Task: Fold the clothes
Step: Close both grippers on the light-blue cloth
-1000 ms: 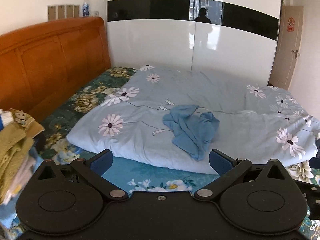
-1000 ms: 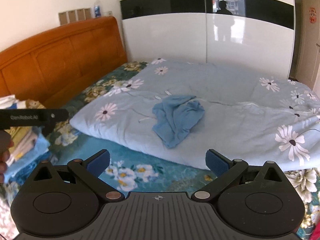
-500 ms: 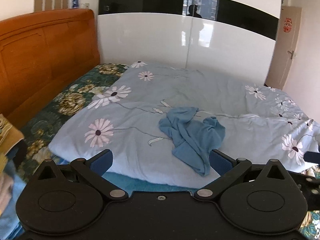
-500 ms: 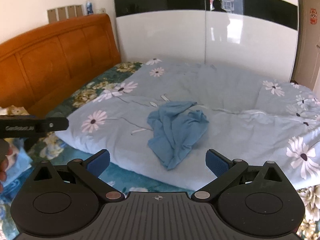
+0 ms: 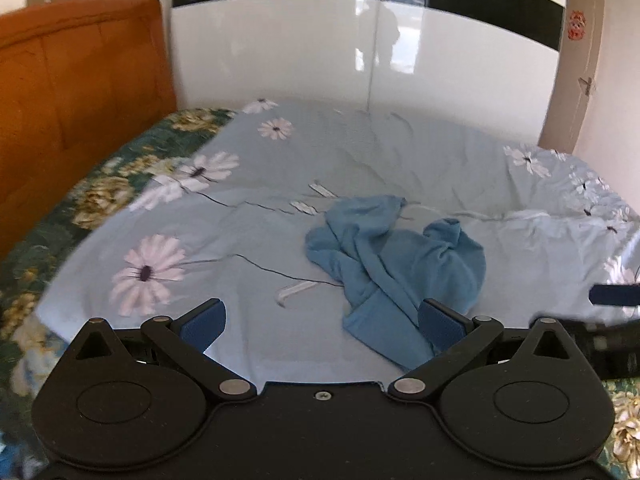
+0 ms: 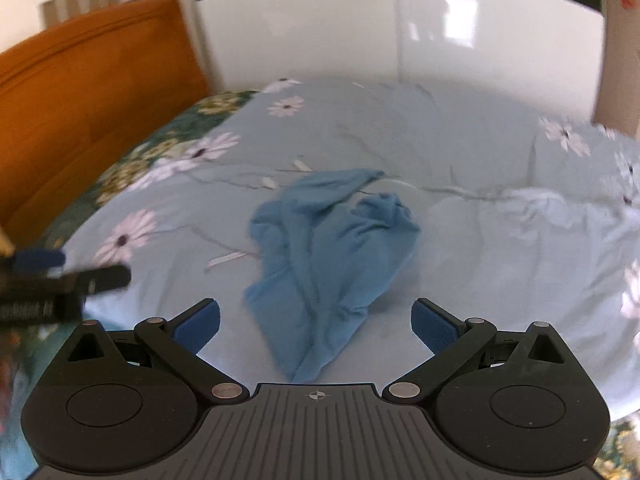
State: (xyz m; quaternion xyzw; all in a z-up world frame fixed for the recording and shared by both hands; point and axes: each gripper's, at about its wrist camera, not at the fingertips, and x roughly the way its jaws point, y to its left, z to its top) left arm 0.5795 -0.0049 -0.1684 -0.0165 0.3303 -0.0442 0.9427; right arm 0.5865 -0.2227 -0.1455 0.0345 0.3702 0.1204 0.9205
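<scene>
A crumpled blue garment (image 5: 394, 268) lies in a heap on the light blue flowered duvet (image 5: 240, 232); it also shows in the right wrist view (image 6: 332, 256). My left gripper (image 5: 322, 326) is open and empty, just short of the garment's near left edge. My right gripper (image 6: 316, 326) is open and empty, right in front of the garment's near tip. The right gripper's finger shows at the right edge of the left wrist view (image 5: 616, 294). The left gripper shows at the left edge of the right wrist view (image 6: 60, 280).
An orange wooden headboard (image 5: 72, 80) stands at the left. A dark green flowered sheet (image 5: 100, 200) runs along the duvet's left side. A glossy white and black wardrobe (image 5: 360, 60) backs the bed. A door (image 5: 576, 72) is at the far right.
Both grippers have moved forward and down toward the blue garment, which now looks larger and closer. The stack of folded clothes at the left has left the view. Both stay open.
</scene>
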